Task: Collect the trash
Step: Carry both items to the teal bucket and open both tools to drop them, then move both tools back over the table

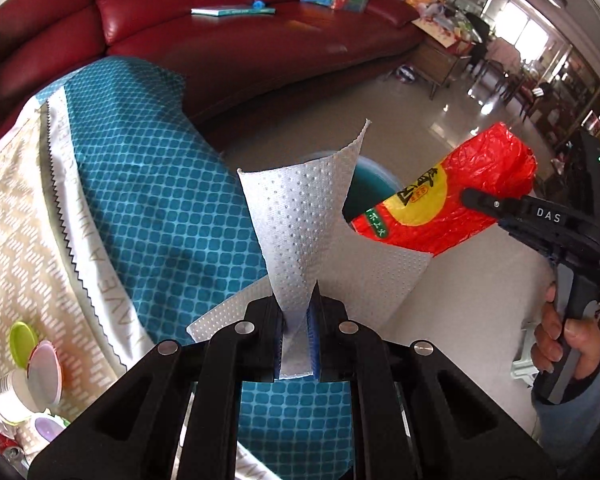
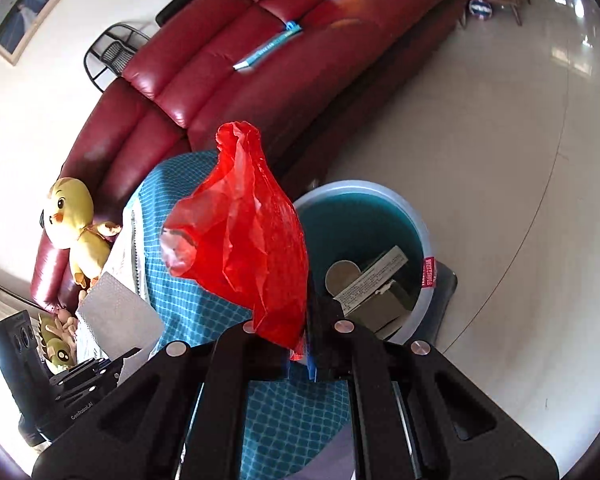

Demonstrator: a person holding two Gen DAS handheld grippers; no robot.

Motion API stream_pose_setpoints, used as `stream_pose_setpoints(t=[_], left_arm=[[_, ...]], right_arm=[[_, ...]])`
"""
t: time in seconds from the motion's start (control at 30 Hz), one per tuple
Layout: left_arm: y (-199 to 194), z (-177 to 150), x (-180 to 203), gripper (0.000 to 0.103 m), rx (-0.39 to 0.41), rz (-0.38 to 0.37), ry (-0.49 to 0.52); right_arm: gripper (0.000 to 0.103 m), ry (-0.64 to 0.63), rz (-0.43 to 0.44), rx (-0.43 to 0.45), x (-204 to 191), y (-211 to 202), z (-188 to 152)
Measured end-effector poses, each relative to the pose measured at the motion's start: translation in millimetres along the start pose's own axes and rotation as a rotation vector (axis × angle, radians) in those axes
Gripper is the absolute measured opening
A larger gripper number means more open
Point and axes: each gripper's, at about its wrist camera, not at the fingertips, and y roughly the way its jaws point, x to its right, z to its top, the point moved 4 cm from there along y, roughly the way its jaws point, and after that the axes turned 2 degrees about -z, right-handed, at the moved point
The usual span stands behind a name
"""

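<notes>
My left gripper [image 1: 298, 320] is shut on a white dotted paper towel [image 1: 300, 220] and holds it above the teal-clothed table [image 1: 160, 184]. My right gripper [image 2: 300, 344] is shut on a red plastic bag [image 2: 244, 232] with a yellow label; it shows in the left wrist view [image 1: 448, 200] to the right of the towel. A teal trash bin [image 2: 416, 236] with a grey rim stands on the floor beside the table, just past the bag. It holds cardboard and paper. In the left wrist view the bin [image 1: 370, 184] is mostly hidden behind the towel and bag.
A red leather sofa [image 2: 220, 80] curves behind the table, with a book [image 1: 232, 11] and toy boxes on it. A yellow plush duck [image 2: 74, 224] sits at its end. Small yogurt cups [image 1: 24, 380] lie at the table's left. A beige tiled floor [image 2: 500, 140] lies to the right.
</notes>
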Motion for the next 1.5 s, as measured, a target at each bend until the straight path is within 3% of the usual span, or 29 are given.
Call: stream_pose_setpoints(t=[0.13, 0.2, 0.37, 0.5, 0.87, 0.9, 0.97, 1.03, 1.1, 1.3, 1.5], left_arm=[[19.9, 7.8, 4.8, 0.011, -0.031, -0.001, -0.005], [28.4, 11.8, 4.6, 0.011, -0.044, 0.001, -0.011], [46.5, 19.6, 5.1, 0.011, -0.072, 0.001, -0.021], [59.5, 22.7, 7.7, 0.011, -0.091, -0.008, -0.021], [99.9, 37.2, 26.7, 0.012, -0.143, -0.022, 0.024], [103.8, 40.6, 27.7, 0.014, -0.147, -0.024, 0.025], [110.1, 47.5, 31.1, 0.034, -0.148, -0.019, 0.021], [109.8, 51.8, 32.9, 0.063, -0.118, 0.000, 0.012], [107.8, 54.0, 32.7, 0.073, -0.095, 0.003, 0.006], [99.3, 48.2, 25.8, 0.085, -0.077, 0.031, -0.013], [91.1, 40.4, 16.1, 0.085, -0.075, 0.032, -0.026]], right_arm=[[0.018, 0.019, 0.025, -0.075, 7.9, 29.0, 5.2], [0.057, 0.036, 0.014, -0.103, 14.0, 41.4, 6.5], [0.067, 0.046, -0.018, -0.117, 22.7, 49.9, 10.1], [0.073, 0.059, -0.044, -0.117, 32.8, 44.6, 9.3], [0.075, 0.085, -0.103, -0.096, 50.5, 33.2, 10.7], [0.075, 0.086, -0.105, -0.097, 51.5, 31.9, 10.3], [0.075, 0.085, -0.112, -0.095, 52.0, 31.0, 11.4], [0.075, 0.079, -0.119, -0.093, 51.2, 29.8, 11.7], [0.075, 0.075, -0.123, -0.096, 51.4, 28.9, 11.8], [0.075, 0.073, -0.130, -0.105, 49.1, 31.7, 11.7], [0.075, 0.067, -0.144, -0.123, 45.3, 35.7, 7.4]])
